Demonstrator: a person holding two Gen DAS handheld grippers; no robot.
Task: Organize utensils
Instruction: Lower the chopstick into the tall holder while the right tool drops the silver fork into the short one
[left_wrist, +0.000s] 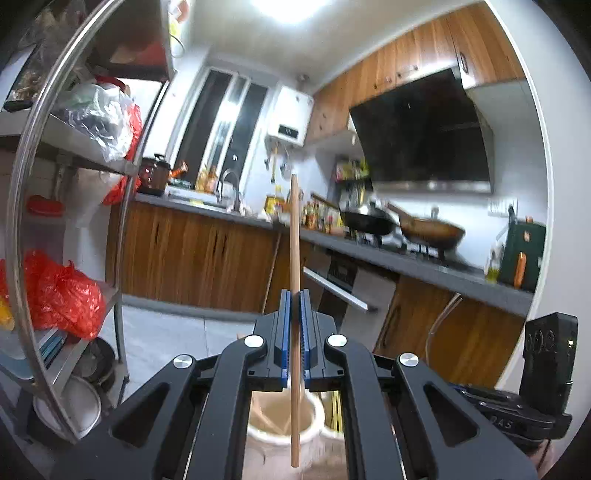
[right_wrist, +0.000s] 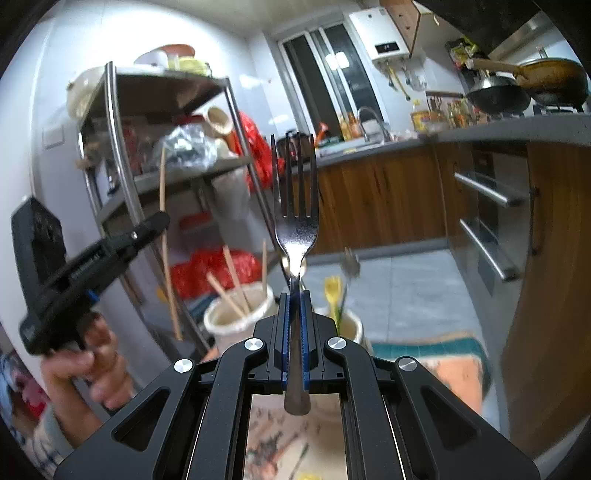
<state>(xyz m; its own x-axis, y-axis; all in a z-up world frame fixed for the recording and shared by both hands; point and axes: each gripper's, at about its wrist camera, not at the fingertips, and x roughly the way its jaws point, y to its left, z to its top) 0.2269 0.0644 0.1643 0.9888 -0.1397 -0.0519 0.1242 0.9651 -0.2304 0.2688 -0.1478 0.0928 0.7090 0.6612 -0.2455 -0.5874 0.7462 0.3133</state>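
Upright chopstick (left_wrist: 294, 258) in left claw (left_wrist: 294, 299)

Wooden cabinets (left_wrist: 192, 254) under grey counter (left_wrist: 369, 254); steel shelving (right_wrist: 166, 122); dark window (left_wrist: 221, 122); tiled floor (right_wrist: 399, 295)

water heater (right_wrist: 384, 35): a small dark screen with light marks, too small to read
black handle (left_wrist: 506, 421): pale marks that look like "DAS", blurred, not sure
left tongs' side (right_wrist: 86, 264): a strip of white letters, too blurred to read
bottles on the desk (left_wrist: 321, 218): bright labels, words too small to read
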